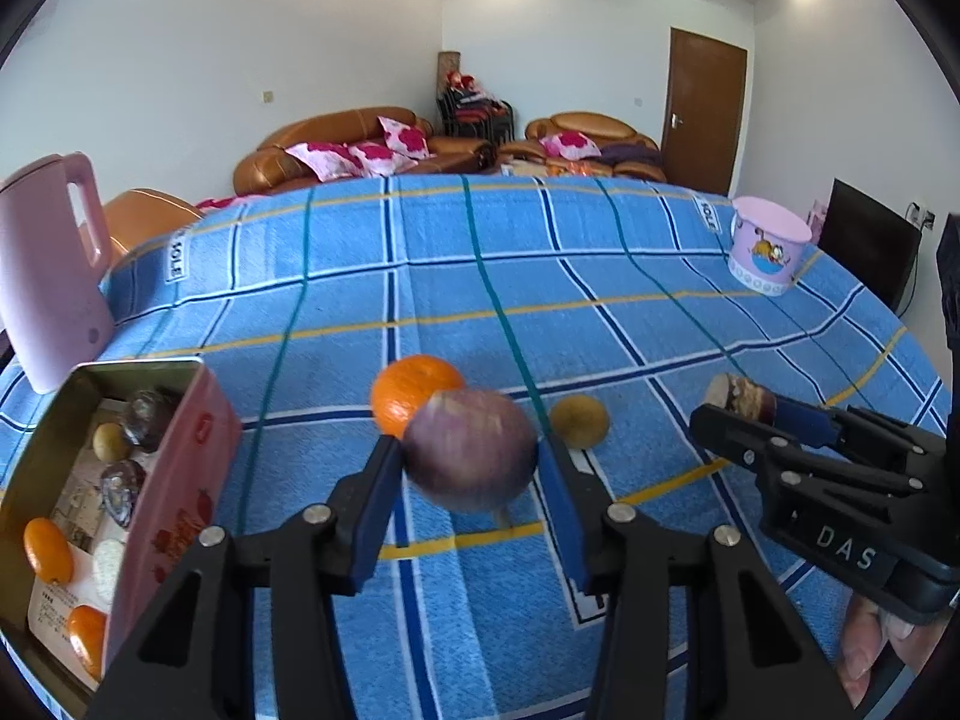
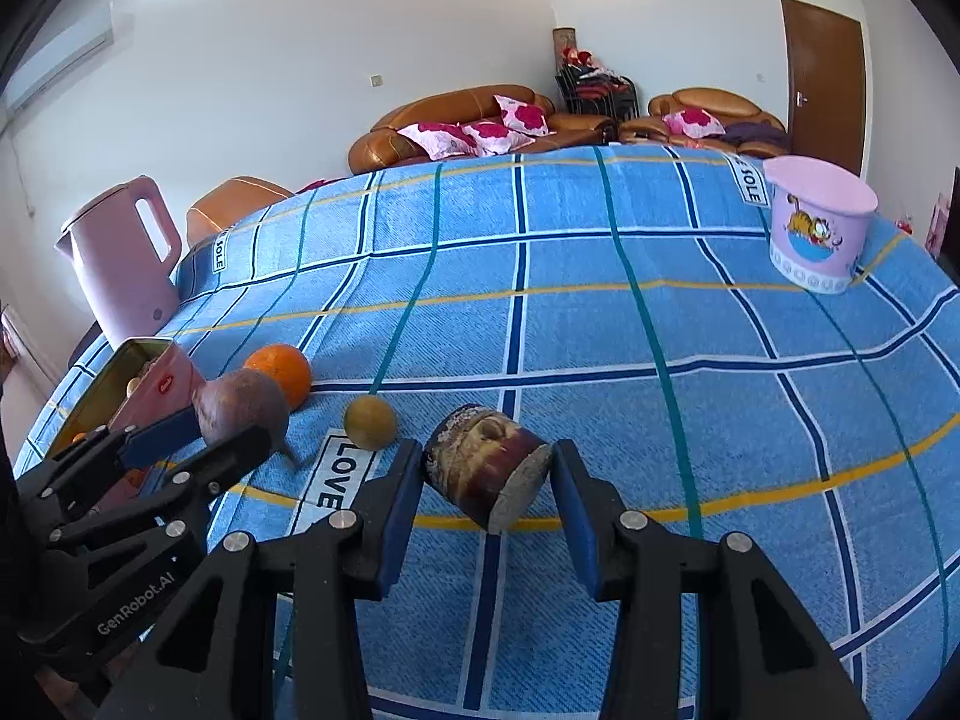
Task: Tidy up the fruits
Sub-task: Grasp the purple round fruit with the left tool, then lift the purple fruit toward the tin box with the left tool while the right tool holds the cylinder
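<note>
Fruits mid-sort: left tool point(image 1: 471, 459) clamps a purple fruit point(image 1: 470, 450), right tool point(image 2: 486, 471) a mottled brown chunk point(image 2: 483, 465). Next, carry the purple one to the tin point(image 1: 174, 420) on its left.

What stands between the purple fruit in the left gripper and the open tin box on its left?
Nothing visible does. The purple fruit, held in the left gripper, hangs right of the tin box; only bare cloth lies between. The orange sits behind the fruit.
</note>
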### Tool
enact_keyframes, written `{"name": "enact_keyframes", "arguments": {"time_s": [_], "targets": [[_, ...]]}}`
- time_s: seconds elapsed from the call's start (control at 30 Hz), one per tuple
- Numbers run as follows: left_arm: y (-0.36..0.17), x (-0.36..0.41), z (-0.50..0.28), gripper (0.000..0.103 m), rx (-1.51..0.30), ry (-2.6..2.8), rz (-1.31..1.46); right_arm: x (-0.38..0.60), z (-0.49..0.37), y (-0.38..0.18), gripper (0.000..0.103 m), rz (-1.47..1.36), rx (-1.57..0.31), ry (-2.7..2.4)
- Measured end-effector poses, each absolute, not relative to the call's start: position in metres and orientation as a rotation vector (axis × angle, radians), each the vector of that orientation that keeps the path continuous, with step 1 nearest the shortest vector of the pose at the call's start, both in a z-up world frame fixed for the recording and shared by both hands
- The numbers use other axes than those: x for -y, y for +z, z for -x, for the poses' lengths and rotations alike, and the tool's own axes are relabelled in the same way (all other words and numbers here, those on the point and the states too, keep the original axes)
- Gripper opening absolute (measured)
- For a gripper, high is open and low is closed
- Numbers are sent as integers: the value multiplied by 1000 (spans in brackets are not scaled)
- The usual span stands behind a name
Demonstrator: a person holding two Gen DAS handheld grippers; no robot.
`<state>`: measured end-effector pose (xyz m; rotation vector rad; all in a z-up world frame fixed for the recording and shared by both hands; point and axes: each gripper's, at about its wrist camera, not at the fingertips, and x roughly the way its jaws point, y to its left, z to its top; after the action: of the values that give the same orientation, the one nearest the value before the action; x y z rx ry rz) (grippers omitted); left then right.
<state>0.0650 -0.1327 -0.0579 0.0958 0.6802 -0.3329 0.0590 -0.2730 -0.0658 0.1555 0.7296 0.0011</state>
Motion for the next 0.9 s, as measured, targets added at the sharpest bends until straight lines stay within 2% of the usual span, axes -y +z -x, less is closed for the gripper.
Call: {"name": "enact_keyframes", "arguments": {"time_s": [0.03,0.07,0.1,0.4,0.47,0.53,0.57,0.6,0.9], "targets": [[-57,131,-64,46,-676,-329,-94,273,-58,-65,46,-156,-725,4],[-57,130,-64,38,-672,-327,-92,273,-58,-65,46,-156,-721,5],[-56,128,-63,22,-665,-325,-90,273,-57,-64,46,-155,-716,5],[-57,133,-60,21,-650,-325,-134,270,-57,-63,46,-139,-711,6],[-56,133,-60,28,-651,-326,-132,270,-58,-64,46,-137,-715,5],[-57,132,-62,43,-664,-322,-126,270,-58,-64,46,-135,-716,4],[-59,130,-64,57,-679,-324,-112,270,-58,-64,46,-136,-716,4],[-59,128,-65,64,-687,-325,-100,269,-58,-64,46,-136,-717,5],[-74,127,-86,62,-816,-352,-37,270,-58,-64,46,-138,-723,12]]}}
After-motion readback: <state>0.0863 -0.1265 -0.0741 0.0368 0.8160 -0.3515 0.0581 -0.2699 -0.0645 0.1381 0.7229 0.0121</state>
